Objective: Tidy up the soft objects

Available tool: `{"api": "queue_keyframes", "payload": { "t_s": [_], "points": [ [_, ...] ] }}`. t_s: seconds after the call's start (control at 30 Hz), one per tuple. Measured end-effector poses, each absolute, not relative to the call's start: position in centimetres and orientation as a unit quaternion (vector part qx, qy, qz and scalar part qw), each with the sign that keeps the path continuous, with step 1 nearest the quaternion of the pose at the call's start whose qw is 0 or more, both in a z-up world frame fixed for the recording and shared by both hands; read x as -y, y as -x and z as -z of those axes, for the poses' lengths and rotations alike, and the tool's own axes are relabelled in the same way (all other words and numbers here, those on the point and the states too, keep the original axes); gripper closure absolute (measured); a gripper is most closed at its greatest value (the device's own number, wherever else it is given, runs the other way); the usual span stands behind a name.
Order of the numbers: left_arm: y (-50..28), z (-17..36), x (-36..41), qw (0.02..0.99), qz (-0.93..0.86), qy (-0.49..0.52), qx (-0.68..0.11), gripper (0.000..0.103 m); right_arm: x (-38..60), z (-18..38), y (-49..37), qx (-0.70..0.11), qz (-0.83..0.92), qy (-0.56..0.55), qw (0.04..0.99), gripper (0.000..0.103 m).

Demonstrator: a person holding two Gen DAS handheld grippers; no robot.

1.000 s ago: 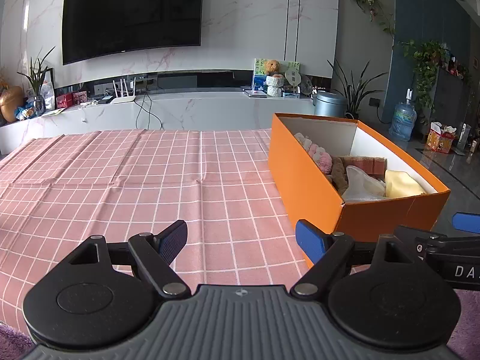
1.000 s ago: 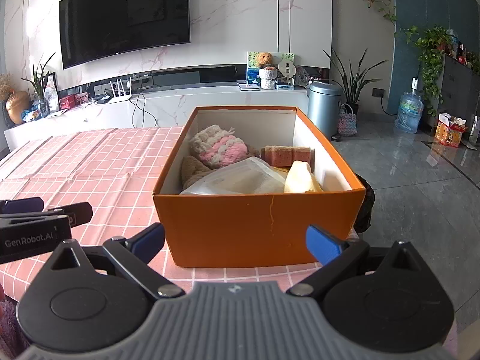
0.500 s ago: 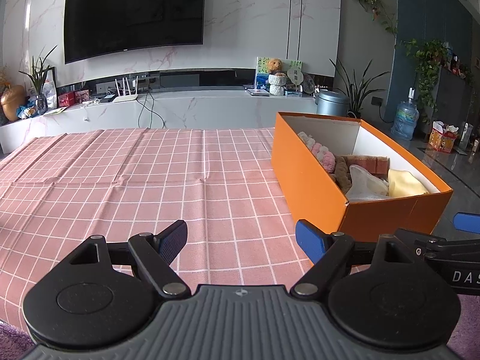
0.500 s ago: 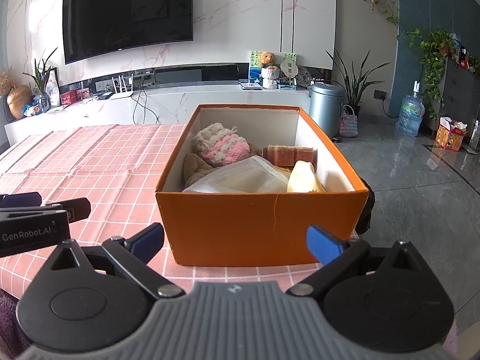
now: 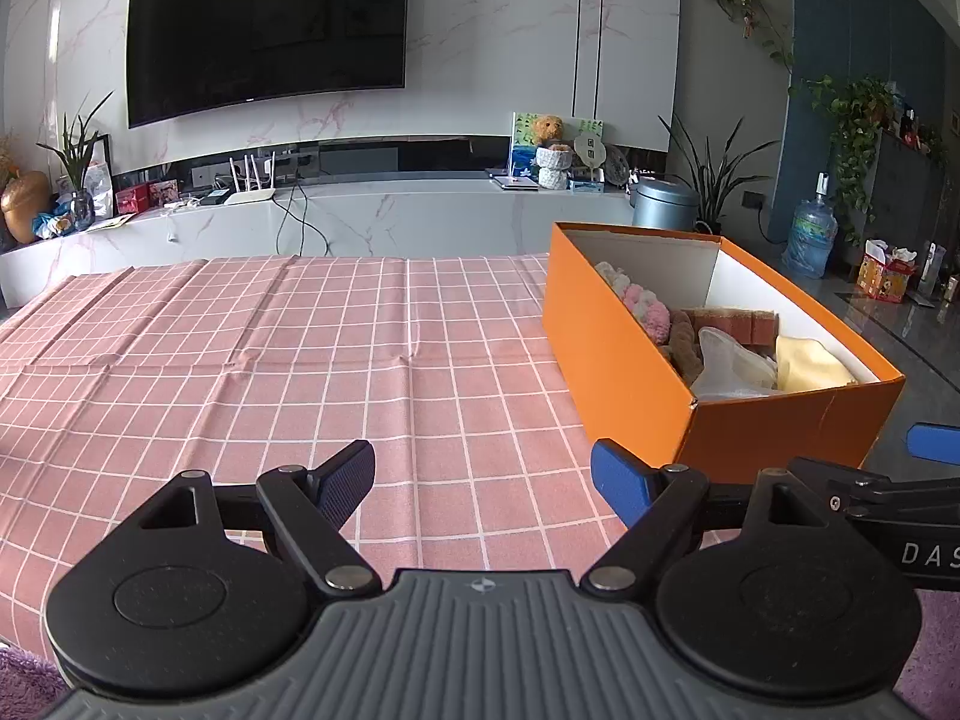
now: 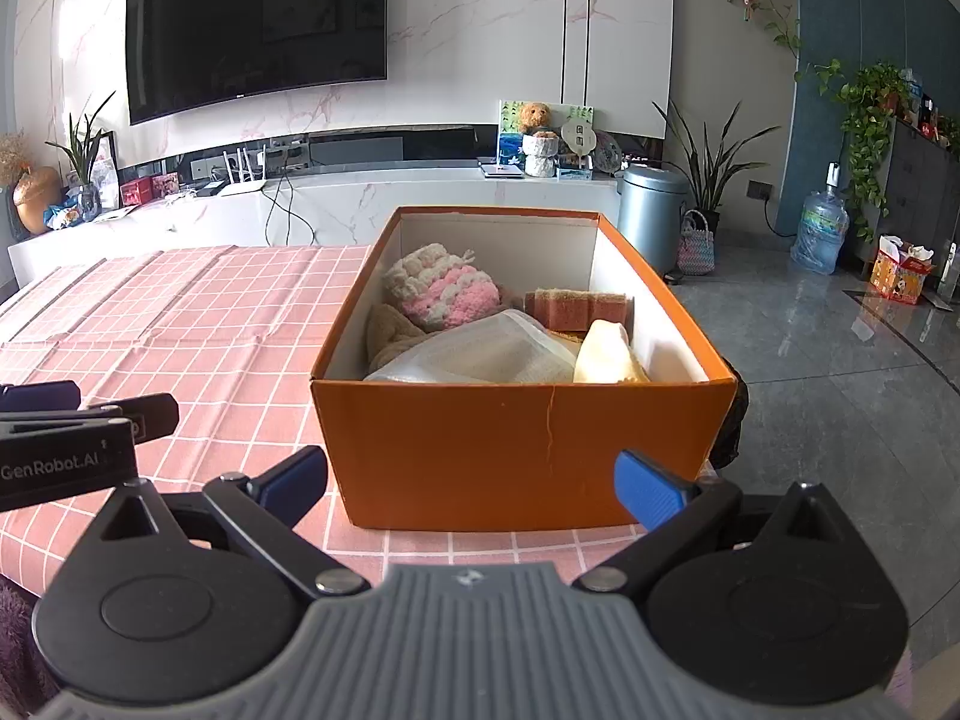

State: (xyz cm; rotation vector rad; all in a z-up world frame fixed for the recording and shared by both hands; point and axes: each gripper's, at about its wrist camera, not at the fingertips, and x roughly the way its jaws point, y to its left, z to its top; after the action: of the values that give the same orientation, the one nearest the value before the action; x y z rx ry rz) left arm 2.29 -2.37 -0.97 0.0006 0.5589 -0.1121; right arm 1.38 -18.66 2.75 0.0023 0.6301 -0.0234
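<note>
Both views have edged slightly closer to the orange box [image 6: 522, 450].

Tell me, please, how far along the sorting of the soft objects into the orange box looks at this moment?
Mostly done, it seems. The orange box already holds the pink-and-white knit piece, sponge, bagged cloth and yellow item. Nothing is in hand: the left gripper and right gripper are open and empty. No loose soft objects show on the checked tablecloth.

Both tools [image 5: 483, 483] [image 6: 471, 483] wide apart, empty
</note>
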Motion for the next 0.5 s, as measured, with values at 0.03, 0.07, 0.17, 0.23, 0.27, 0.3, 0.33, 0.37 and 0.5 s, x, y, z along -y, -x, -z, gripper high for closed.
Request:
{"api": "queue_keyframes", "payload": {
  "t_s": [0.03,0.07,0.17,0.23,0.27,0.3,0.33,0.37,0.5],
  "points": [
    [-2.28,0.96,2.35,0.960,0.055,-0.001,-0.276,0.007,18.65,-2.73,-1.38,-0.311,0.011,-0.001,0.950,0.003],
    [-2.28,0.98,2.32,0.960,0.056,-0.001,-0.276,0.007,18.65,-2.71,-1.39,-0.312,0.011,-0.001,0.950,0.003],
    [-2.26,0.99,2.32,0.960,0.055,-0.002,-0.276,0.007,18.56,-2.75,-1.33,-0.312,0.008,0.000,0.950,0.003],
    [-2.27,1.01,2.34,0.960,0.055,-0.002,-0.276,0.007,18.50,-2.75,-1.32,-0.311,0.008,0.002,0.950,0.003],
    [-2.27,0.99,2.28,0.960,0.055,-0.002,-0.276,0.007,18.51,-2.73,-1.32,-0.311,0.008,0.002,0.950,0.003],
    [-2.27,1.01,2.35,0.960,0.056,-0.002,-0.276,0.007,18.51,-2.71,-1.33,-0.311,0.009,0.002,0.950,0.003],
    [-2.26,0.99,2.30,0.960,0.056,-0.001,-0.276,0.007,18.55,-2.70,-1.38,-0.311,0.010,0.001,0.950,0.003],
    [-2.26,0.99,2.32,0.960,0.055,-0.002,-0.276,0.007,18.58,-2.69,-1.39,-0.311,0.010,0.000,0.950,0.003],
    [-2.26,0.98,2.32,0.960,0.055,-0.002,-0.276,0.007,18.54,-2.70,-1.38,-0.312,0.010,0.001,0.950,0.003]
  ]
}}
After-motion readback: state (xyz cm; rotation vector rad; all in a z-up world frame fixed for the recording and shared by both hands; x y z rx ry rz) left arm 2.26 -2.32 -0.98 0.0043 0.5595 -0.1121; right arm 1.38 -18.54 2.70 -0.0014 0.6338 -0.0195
